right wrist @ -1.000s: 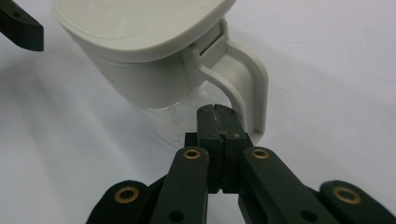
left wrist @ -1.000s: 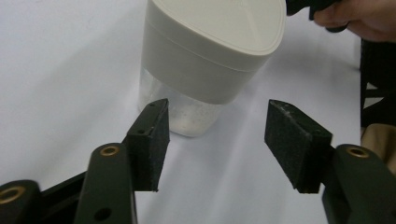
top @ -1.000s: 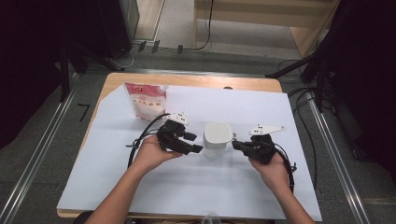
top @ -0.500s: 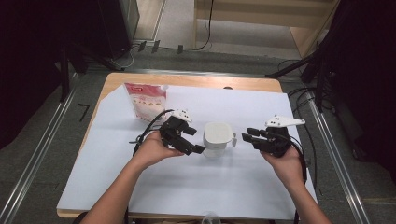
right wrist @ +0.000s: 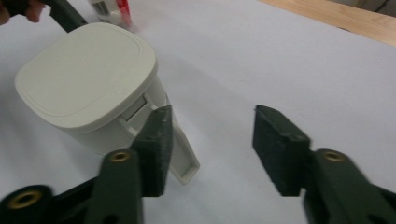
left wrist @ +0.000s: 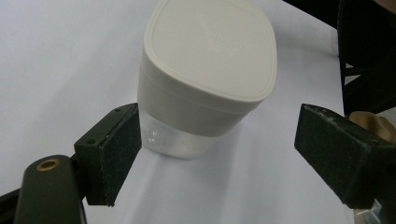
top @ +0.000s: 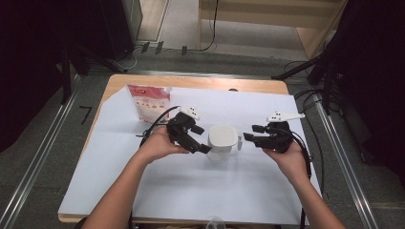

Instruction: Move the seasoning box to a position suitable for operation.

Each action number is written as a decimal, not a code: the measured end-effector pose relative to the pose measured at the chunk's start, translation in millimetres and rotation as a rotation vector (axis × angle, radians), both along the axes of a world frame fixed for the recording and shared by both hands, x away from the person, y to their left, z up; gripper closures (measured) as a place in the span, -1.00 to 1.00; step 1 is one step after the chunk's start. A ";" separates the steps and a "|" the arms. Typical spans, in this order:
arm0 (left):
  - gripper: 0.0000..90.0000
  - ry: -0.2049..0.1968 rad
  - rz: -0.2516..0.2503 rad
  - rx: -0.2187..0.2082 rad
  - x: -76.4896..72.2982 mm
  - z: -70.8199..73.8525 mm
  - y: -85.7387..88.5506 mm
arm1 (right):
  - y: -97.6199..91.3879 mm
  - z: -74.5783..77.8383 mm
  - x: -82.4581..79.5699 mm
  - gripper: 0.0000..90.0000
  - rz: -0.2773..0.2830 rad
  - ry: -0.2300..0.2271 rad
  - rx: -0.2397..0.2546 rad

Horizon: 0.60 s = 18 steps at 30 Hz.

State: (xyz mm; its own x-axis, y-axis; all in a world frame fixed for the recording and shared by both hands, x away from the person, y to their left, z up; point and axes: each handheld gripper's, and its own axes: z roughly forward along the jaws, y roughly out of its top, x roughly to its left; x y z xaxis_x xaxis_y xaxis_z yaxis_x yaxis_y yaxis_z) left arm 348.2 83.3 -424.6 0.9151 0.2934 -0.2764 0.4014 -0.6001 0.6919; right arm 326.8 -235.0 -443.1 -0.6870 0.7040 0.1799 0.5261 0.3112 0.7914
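Centrally, a light, rigid, smooth plastic jug (top: pixel 223 139) sits between spread left tongs (top: pixel 204 140) and right tongs (top: pixel 250 132), whose jaws have just opened; grip its handle (right wrist: pixel 182 154).

A wooden table (top: pixel 200 82) carries a white sheet (top: pixel 191 191); on it stand a lidded container (top: pixel 223 139) and a red-topped pouch (top: pixel 149 100).

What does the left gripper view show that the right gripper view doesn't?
Left gripper view: the jar's clear lower body under the cream lid, framed by the open left gripper, and the other gripper's dark frame at the right edge. Right gripper view: a tab sticking out from the lid's side, the pouch and bare table wood, with the right gripper open beside the jar. Both: the lidded jar on white paper, ungripped.
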 end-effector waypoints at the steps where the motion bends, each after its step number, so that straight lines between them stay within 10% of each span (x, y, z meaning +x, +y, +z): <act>1: -0.65 -0.004 -0.009 -0.005 1.7 -0.1 0.5 | 0.0 -0.9 0.8 0.36 0.003 0.000 0.001; 7: -0.66 -0.041 -0.034 0.057 5.4 -4.3 -4.8 | 1.1 -0.4 -4.8 1.00 0.025 0.002 0.007; 18: -0.68 -0.041 -0.091 0.046 14.7 -7.5 -17.8 | 8.5 -7.0 -2.5 1.00 0.052 0.047 0.011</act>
